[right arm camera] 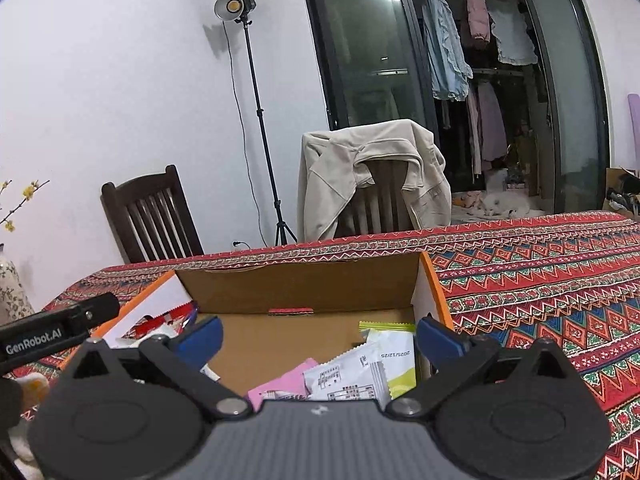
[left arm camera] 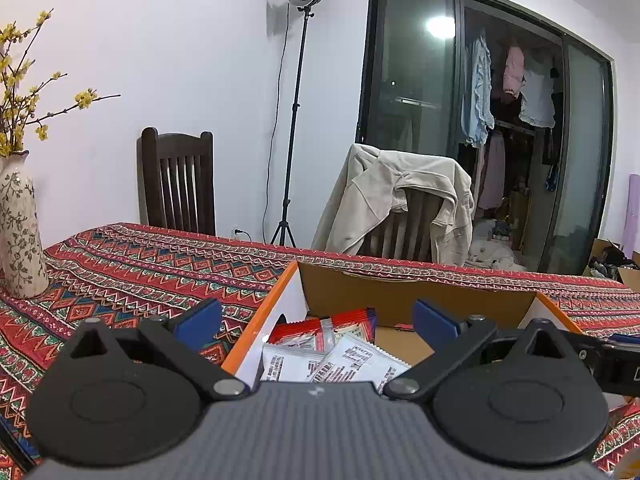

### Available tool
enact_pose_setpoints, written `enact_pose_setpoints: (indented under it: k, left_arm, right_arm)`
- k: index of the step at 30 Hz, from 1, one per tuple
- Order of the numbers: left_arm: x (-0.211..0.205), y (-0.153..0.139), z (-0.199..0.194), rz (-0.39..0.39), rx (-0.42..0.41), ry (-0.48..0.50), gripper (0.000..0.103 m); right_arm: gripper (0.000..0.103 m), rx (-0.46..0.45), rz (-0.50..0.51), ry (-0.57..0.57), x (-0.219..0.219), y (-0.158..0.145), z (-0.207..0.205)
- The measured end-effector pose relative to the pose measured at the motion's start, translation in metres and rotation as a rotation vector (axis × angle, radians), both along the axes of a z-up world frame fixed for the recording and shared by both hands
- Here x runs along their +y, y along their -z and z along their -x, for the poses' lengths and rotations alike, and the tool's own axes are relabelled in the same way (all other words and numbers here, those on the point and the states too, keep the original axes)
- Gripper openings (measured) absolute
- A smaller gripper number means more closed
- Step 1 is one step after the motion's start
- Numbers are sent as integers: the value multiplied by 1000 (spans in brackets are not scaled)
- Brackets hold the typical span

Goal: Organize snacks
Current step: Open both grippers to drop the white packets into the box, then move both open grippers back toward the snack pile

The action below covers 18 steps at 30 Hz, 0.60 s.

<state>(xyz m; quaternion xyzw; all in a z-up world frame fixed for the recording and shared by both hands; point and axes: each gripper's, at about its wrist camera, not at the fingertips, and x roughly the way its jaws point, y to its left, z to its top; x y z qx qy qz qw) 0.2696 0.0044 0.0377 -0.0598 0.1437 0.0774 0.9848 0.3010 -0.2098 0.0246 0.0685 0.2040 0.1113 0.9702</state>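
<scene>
An open cardboard box with orange edges stands on the patterned tablecloth. My left gripper hangs over the box's left part, open, with nothing between its blue fingertips. Below it lie red and white snack packets and white packets with printed backs. My right gripper is open over the same box, on its right part. Under it lie a pink packet, a white packet and a yellow-green one. No packet is held by either gripper.
A flowered vase with yellow blossoms stands at the table's left. Two wooden chairs stand behind the table, one draped with a beige jacket. A light stand and glass doors are farther back. The other gripper's arm shows at the left of the right wrist view.
</scene>
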Motion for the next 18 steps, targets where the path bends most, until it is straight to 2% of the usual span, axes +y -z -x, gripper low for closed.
enact_pose_setpoints:
  k: [6,10,18]
  left_arm:
    - [2,-7,3,20,0,4,103]
    - [3,-25,8,58,8,9,103]
    - [-6,-48,38,40,-5,28,103]
  right_arm:
    - [103,-12,1,12,-1,-9,6]
    - [103,-22,16,26,2,-21,12]
    - [103,-46,59,15,1,-41,46]
